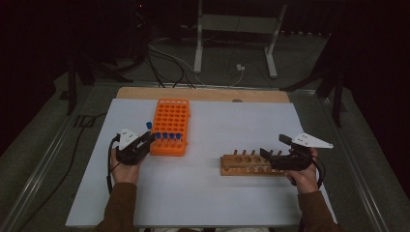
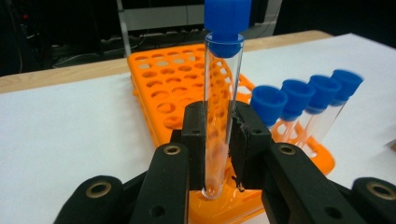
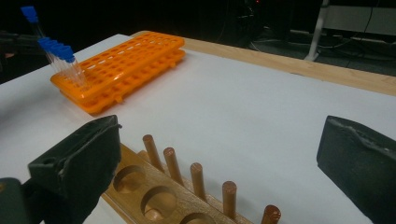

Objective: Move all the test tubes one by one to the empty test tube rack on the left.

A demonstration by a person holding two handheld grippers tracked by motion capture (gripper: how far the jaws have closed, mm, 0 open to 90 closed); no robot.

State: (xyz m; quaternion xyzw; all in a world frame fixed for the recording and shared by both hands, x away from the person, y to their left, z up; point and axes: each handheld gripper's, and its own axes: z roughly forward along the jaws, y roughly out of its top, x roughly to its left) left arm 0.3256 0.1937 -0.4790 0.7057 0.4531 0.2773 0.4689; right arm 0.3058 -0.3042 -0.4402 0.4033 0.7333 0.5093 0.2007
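Right, my left gripper clamps one blue-capped tube beside four in the orange rack; my right gripper gapes open.

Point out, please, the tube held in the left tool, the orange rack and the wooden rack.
tube (image 2: 223,116): left gripper view, middle of its clear glass wall.
orange rack (image 1: 170,121): high view, its holed top.
wooden rack (image 1: 244,165): high view, its top board beside the holes.
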